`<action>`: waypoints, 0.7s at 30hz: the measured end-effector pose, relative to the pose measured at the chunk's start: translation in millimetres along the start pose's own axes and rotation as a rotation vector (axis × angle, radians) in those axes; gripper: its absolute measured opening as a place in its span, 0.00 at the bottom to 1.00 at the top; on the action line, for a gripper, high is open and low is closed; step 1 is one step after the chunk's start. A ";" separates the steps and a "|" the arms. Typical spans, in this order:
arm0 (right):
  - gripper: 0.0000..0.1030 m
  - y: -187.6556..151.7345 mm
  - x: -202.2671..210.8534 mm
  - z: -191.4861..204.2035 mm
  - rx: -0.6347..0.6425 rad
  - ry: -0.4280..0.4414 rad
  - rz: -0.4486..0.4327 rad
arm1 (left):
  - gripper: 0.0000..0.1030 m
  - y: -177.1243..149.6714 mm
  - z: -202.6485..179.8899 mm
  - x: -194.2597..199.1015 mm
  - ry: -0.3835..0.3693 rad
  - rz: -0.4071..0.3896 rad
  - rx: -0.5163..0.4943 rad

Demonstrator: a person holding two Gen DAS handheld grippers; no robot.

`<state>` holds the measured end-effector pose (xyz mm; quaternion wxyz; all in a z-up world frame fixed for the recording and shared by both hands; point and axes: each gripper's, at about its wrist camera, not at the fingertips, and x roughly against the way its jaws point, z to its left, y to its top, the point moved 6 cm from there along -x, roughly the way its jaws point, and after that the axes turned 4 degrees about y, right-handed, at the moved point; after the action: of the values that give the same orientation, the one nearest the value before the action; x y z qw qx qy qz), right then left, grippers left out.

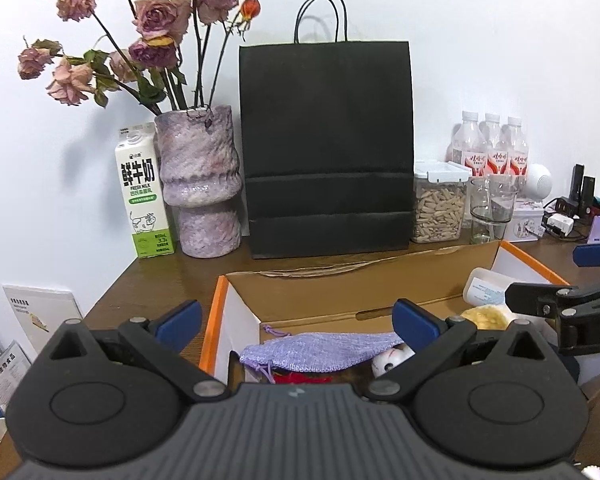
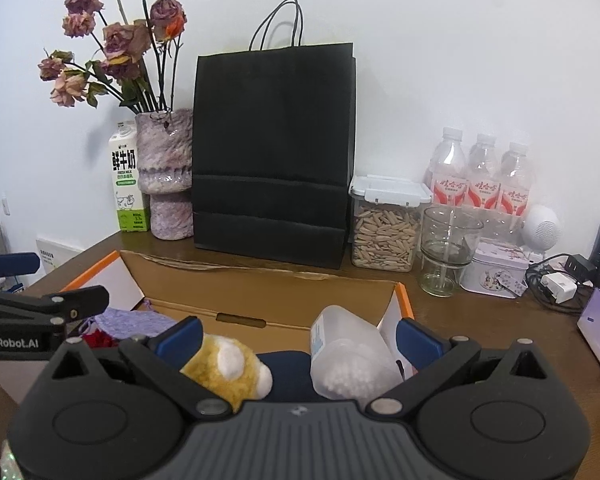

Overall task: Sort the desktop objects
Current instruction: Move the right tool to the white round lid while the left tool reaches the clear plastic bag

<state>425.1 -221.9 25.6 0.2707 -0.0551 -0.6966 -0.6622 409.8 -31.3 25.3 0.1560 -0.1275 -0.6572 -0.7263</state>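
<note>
An open cardboard box (image 1: pixel 300 292) (image 2: pixel 260 288) with orange edges sits on the wooden desk. Inside lie a purple drawstring pouch (image 1: pixel 320 350) (image 2: pixel 132 322), something red (image 1: pixel 300 378), a yellow plush toy (image 2: pixel 228 368) (image 1: pixel 485 317) and a frosted plastic bottle (image 2: pixel 348 352) (image 1: pixel 485 286) on its side. My left gripper (image 1: pixel 298 322) is open and empty above the pouch. My right gripper (image 2: pixel 298 338) is open and empty above the plush and bottle. Each gripper shows at the edge of the other's view.
Along the wall stand a milk carton (image 1: pixel 144 196), a purple vase (image 1: pixel 200 184) of dried roses, a black paper bag (image 1: pixel 328 148), a seed jar (image 2: pixel 384 226), a glass (image 2: pixel 446 250), water bottles (image 2: pixel 480 178), a tin (image 2: pixel 498 270) and cables (image 2: pixel 556 280).
</note>
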 end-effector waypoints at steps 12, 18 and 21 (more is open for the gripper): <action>1.00 -5.0 44.9 16.5 0.011 0.013 -0.028 | 1.00 -2.5 4.6 42.0 0.013 -0.017 0.014; 1.00 -16.1 68.6 24.4 0.016 0.017 -0.025 | 1.00 -11.4 15.4 67.5 0.027 -0.018 0.012; 1.00 -25.7 78.1 28.3 0.025 0.020 -0.016 | 1.00 -19.5 21.1 78.9 0.033 -0.011 0.011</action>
<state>339.2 -220.0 38.4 0.2731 -0.0398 -0.7024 -0.6561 329.2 -13.3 40.4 0.1636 -0.1113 -0.6593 -0.7254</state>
